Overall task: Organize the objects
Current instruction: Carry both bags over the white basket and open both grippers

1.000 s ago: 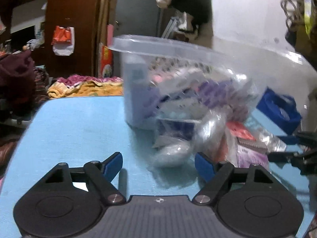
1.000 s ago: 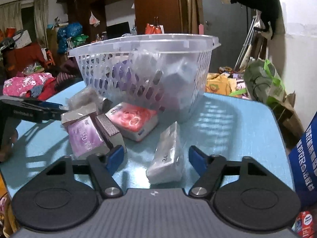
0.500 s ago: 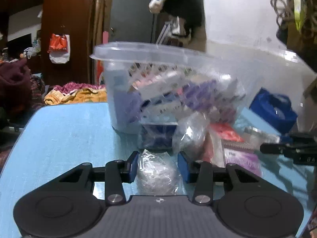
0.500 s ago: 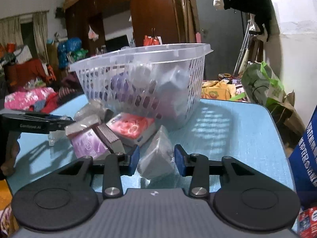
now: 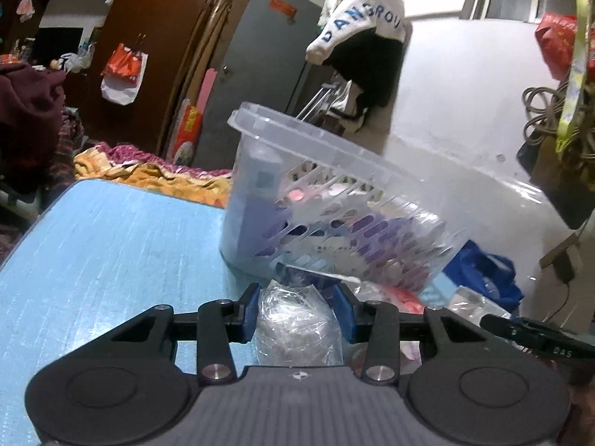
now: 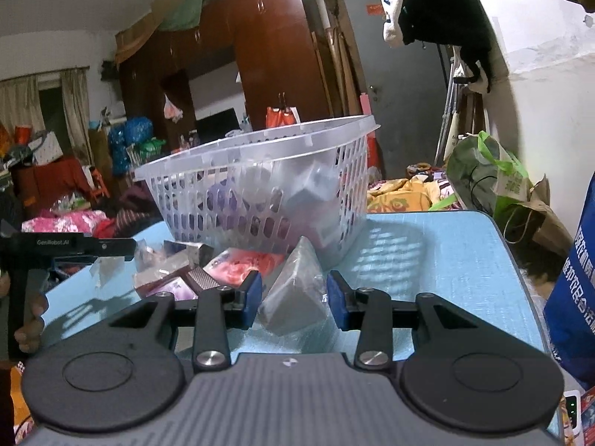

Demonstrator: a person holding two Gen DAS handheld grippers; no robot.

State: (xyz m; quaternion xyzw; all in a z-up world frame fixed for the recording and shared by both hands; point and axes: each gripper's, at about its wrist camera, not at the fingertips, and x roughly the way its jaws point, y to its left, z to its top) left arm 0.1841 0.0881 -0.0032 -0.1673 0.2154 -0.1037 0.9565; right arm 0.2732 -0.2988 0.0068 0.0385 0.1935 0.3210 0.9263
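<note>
On a blue table, a slotted plastic basket already holds several packets, while a few more lie loose beside it. The left gripper clamps a crinkled clear bag; the right gripper pinches a grey wrapped pack, both apparently basket-bound.

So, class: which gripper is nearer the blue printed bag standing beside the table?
Right. The blue printed bag stands just right of the right gripper; the left gripper is farther left, across the light-blue table.
</note>
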